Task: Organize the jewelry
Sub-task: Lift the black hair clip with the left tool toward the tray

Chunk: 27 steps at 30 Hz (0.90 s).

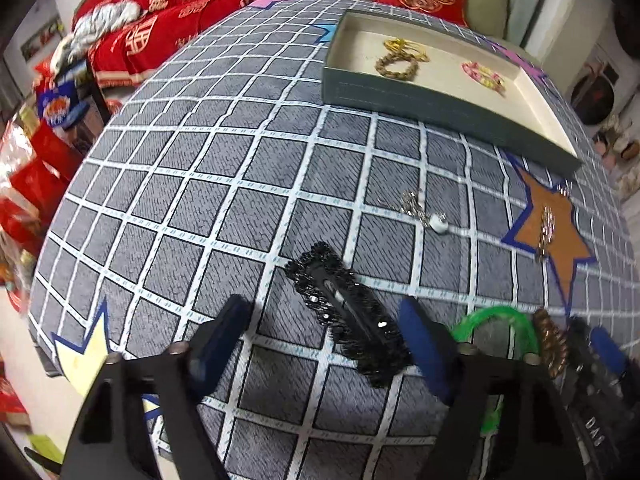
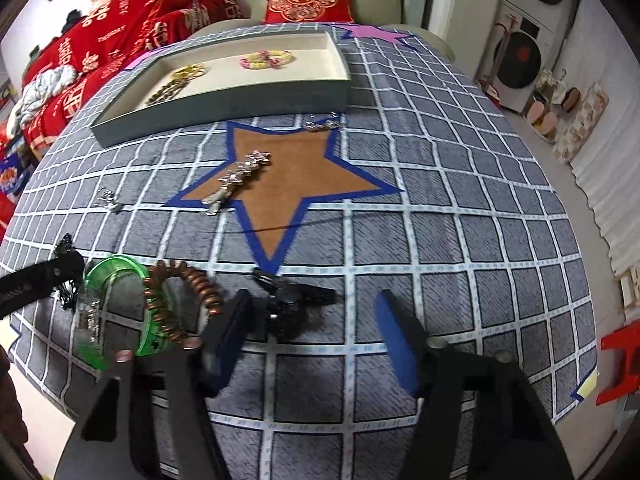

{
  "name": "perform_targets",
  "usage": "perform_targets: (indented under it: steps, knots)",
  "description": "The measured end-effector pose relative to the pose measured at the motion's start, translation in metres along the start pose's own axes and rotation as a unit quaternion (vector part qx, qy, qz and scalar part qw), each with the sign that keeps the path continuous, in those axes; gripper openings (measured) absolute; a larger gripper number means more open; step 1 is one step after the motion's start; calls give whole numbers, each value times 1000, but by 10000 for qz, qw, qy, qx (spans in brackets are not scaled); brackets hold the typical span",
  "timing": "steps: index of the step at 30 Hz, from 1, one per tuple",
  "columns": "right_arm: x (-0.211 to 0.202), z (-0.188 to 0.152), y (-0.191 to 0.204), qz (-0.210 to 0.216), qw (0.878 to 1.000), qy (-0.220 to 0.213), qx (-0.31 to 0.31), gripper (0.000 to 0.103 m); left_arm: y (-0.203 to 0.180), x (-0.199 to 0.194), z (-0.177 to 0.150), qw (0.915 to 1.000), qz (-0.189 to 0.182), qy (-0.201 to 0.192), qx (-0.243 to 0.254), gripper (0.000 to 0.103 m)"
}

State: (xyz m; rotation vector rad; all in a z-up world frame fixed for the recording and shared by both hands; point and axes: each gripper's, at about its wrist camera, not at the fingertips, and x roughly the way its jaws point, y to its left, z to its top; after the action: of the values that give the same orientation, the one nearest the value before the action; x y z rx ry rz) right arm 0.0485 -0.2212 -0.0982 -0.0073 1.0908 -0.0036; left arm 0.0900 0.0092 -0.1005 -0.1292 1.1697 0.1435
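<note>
Left wrist view: the left gripper [image 1: 324,350] is spread wide, empty, its blue-padded fingers flanking a black beaded rectangular hair clip [image 1: 347,313] lying on the grey checked tablecloth [image 1: 192,184]. The right gripper [image 2: 310,332], likewise parted and empty, straddles a small black claw clip [image 2: 290,300]. Far off, the shallow grey tray [image 2: 224,96] holds bracelets.

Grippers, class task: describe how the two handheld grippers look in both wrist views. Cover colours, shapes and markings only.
The left gripper and right gripper look alike: angular black frames with triangular cut-outs, each carrying two flat fingers faced with blue pads. Small round metal bolts sit at the finger bases. White lettering marks the right gripper's black body in the left wrist view. No cables or sleeves show.
</note>
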Motion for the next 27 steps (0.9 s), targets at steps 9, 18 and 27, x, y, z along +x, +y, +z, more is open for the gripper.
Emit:
perform_targets:
  steps: [9, 18, 27]
  knots:
    - [-3, -2, 6, 186, 9997, -101, -80, 38, 9, -9, -5, 9986, -347, -261, 296, 44]
    - [-6, -5, -14, 691, 9972, -72, 259, 38, 25, -22, -16, 9899, -1146, -667, 507, 44]
    - [-11, -3, -38, 1043, 9920, -7, 714, 38, 24, -40, -6, 9861, -1172, -957, 686, 44]
